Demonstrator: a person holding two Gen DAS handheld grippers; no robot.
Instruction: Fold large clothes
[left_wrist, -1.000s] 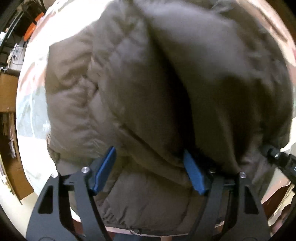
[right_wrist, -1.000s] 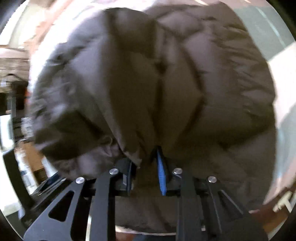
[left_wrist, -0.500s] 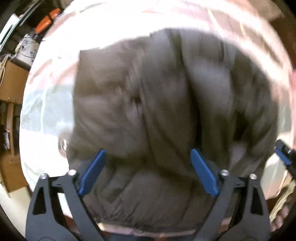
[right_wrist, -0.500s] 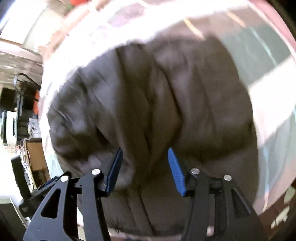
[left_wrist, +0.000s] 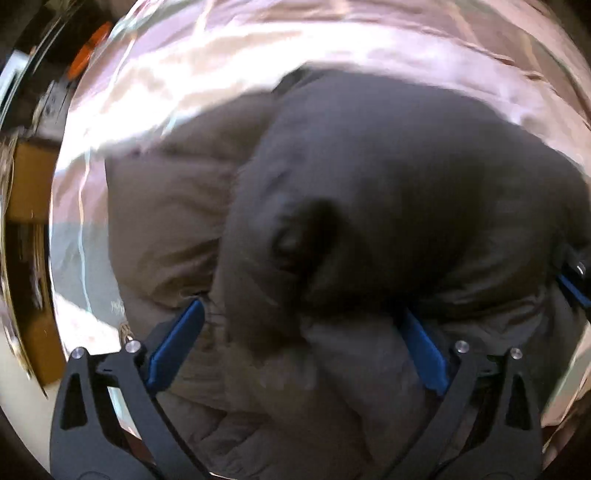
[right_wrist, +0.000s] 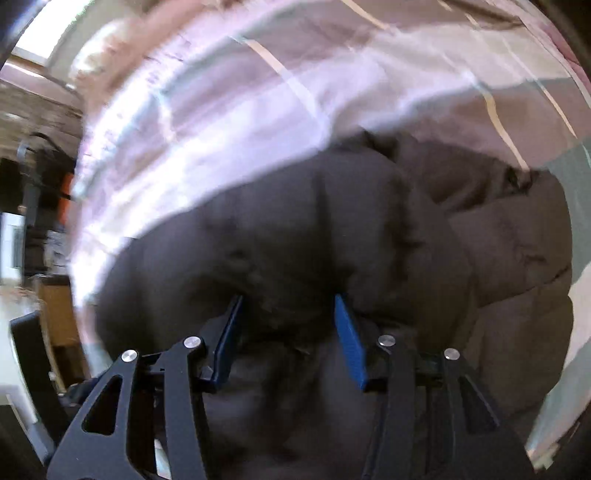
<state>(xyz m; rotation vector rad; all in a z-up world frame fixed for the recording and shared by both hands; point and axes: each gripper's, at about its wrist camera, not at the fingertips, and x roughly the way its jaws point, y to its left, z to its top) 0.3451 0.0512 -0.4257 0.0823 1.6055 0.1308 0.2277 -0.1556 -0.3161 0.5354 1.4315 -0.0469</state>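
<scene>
A brown quilted puffer jacket (left_wrist: 369, 192) lies folded in a bulky heap on a pink and grey striped bed cover (left_wrist: 258, 55). My left gripper (left_wrist: 299, 339) is open, its blue pads wide apart just above the near part of the jacket, holding nothing. In the right wrist view the same jacket (right_wrist: 295, 240) fills the lower half. My right gripper (right_wrist: 288, 332) is open, its pads apart over the jacket's near fold, with nothing held. The right gripper's tip (left_wrist: 574, 280) shows at the far right of the left wrist view.
The striped bed cover (right_wrist: 258, 110) stretches beyond the jacket. A wooden cabinet (left_wrist: 29, 184) and dark clutter with an orange item (left_wrist: 88, 51) stand off the bed's left side. Furniture (right_wrist: 33, 221) shows left in the right wrist view.
Both grippers have opened and let go of the jacket, then drawn back. The jacket has dropped onto the bed and more of the bed cover shows beyond it.
</scene>
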